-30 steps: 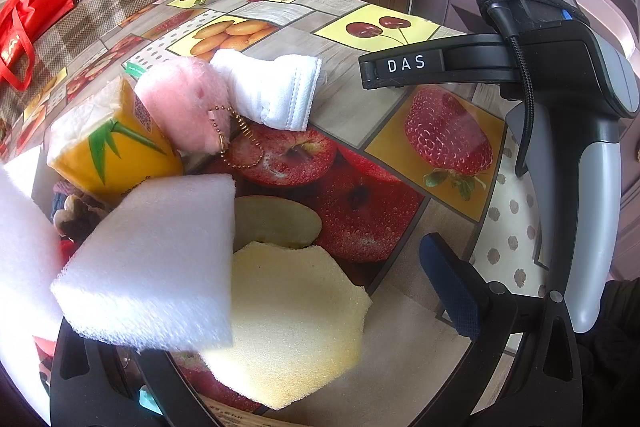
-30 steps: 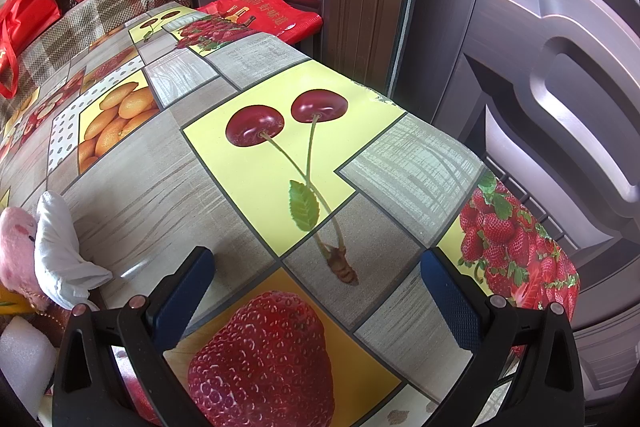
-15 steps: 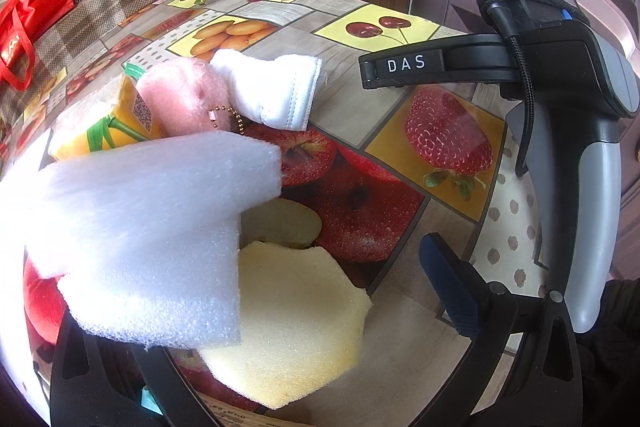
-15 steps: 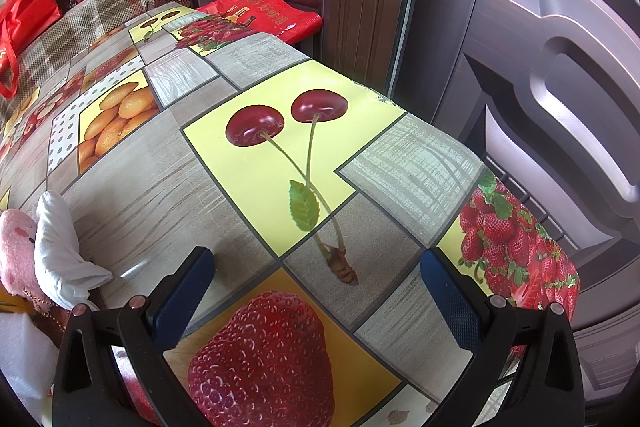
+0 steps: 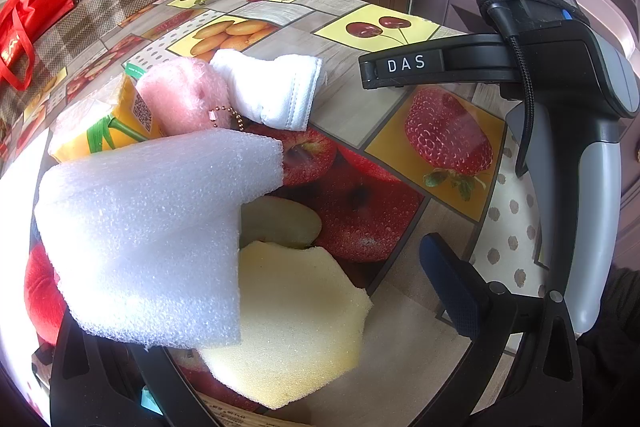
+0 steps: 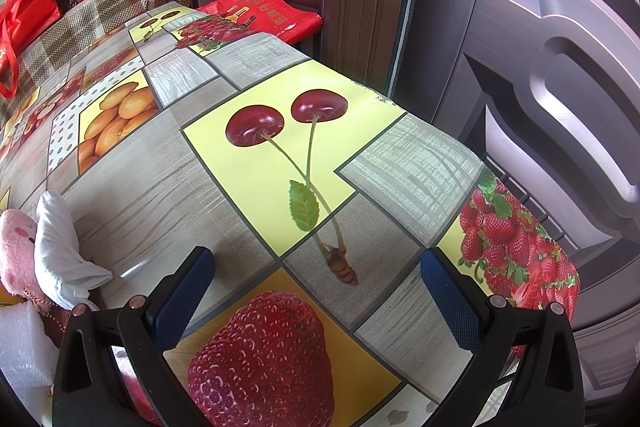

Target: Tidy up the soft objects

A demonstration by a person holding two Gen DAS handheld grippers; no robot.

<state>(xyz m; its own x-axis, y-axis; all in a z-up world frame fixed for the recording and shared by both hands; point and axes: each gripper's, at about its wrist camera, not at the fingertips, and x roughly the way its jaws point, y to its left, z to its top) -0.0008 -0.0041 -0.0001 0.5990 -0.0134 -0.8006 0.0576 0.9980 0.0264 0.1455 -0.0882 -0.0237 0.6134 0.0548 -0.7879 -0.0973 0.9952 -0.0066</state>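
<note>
The left tongs [image 5: 280, 287] stand wide over a flat yellow sponge piece [image 5: 292, 327], with a white foam block [image 5: 152, 227] covering their left finger, its long axis angled up-right. The right tongs [image 6: 320, 291] stand wide above the fruit-print surface [image 6: 168, 195].

Right hand-held gripper [image 6: 316, 295] low over the surface [image 6: 168, 187], jaws wide apart, empty; left hand-held gripper [image 5: 280, 291] jaws spread.

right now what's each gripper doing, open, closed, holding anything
Left gripper: cannot be told; the white foam hides its left finger.
Right gripper: open, holding nothing.
</note>
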